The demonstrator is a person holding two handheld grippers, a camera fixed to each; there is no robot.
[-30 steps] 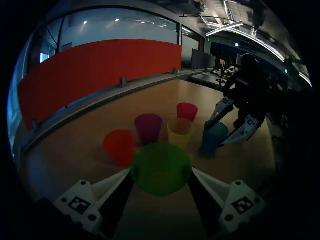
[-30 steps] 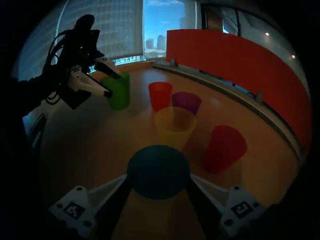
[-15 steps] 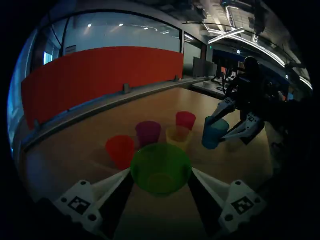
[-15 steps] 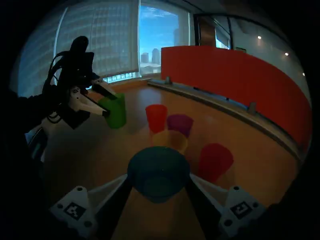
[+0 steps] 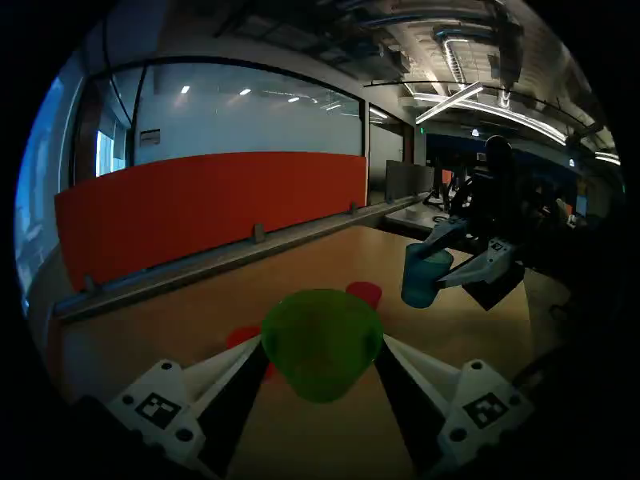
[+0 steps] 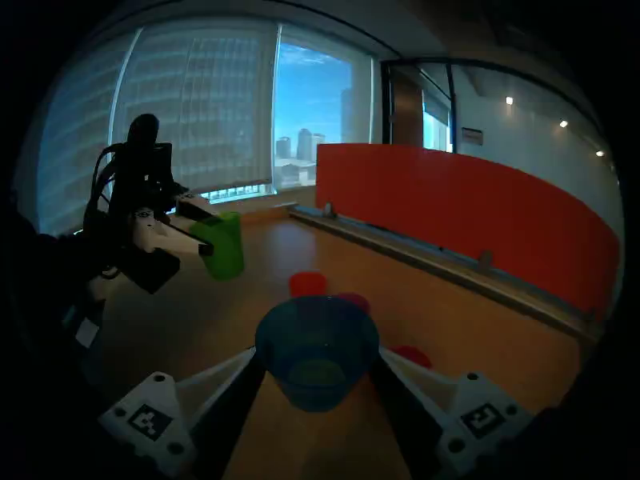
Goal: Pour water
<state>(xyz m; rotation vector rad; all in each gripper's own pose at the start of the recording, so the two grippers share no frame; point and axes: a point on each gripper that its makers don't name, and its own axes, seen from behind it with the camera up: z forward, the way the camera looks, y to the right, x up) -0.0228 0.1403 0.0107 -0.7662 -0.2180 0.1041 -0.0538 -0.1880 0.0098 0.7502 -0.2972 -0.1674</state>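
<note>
Left gripper (image 5: pixel 322 358) fingers clamp a translucent green plastic cup (image 5: pixel 322 332); right gripper (image 6: pixel 318 370) fingers clamp a translucent blue plastic cup (image 6: pixel 318 344); both aloft, seemingly for pouring.

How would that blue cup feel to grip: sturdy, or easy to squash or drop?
The blue cup looks like thin translucent plastic, so it is probably light and slightly squashy. Its smooth walls taper toward the base, so it might slide in the right gripper if the squeeze slackens.
</note>
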